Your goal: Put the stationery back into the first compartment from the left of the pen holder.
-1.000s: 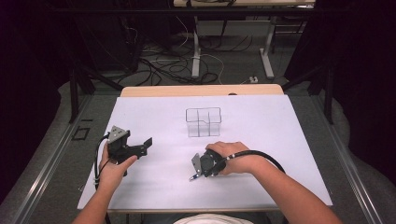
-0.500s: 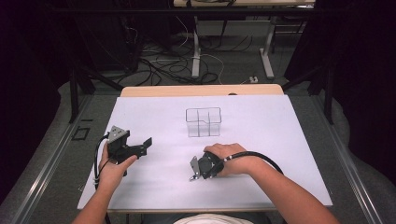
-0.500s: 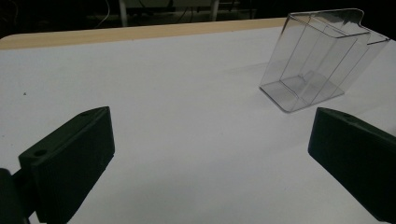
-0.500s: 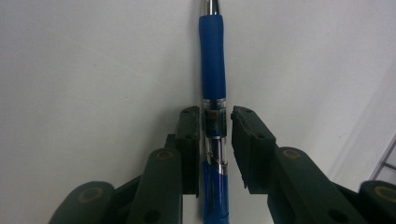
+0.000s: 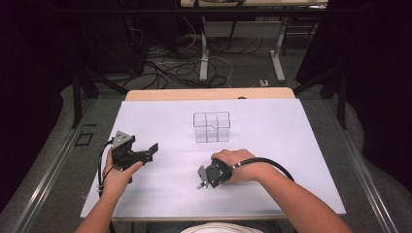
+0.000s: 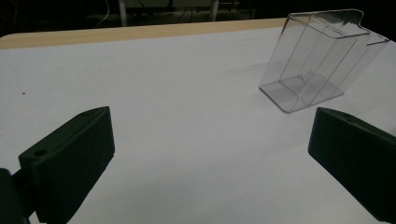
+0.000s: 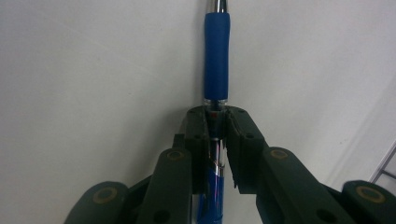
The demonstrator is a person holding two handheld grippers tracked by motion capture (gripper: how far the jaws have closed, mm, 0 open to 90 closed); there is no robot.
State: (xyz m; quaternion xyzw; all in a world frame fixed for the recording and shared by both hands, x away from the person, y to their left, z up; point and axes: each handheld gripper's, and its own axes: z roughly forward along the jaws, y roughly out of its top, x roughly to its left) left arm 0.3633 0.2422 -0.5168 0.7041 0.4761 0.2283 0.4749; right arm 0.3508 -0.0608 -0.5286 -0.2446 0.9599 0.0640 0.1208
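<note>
Fingers [image 6: 70, 158] of the left gripper [image 5: 141, 155] stand wide apart with nothing between them, held low over the white tabletop [image 5: 291, 145] at its left side, well short of the clear plastic organizer box [image 5: 212, 127] that its camera sights ahead and to the right. That posture reads as waiting: the open hand is kept aside, likely so it can steady the box when needed.

At centre, the box stands upright, its divided compartments open at the top and apparently empty, with bare white surface on every side and the wooden far edge [image 5: 209, 94] of the table behind it.

Right of centre, nearer the person, the right gripper [image 5: 208, 177] points down at the tabletop, its jaws having just been closing on a blue pen [image 7: 216, 60]; the pads now pinch the barrel just behind the blue rubber grip, the pen lying flat on the surface. Gripping close to that sleeve probably keeps the pen from swinging once lifted.

Open room lies between pen and box, so the path forward looks unobstructed; the near table edge sits close behind the right forearm [image 5: 291, 199].
</note>
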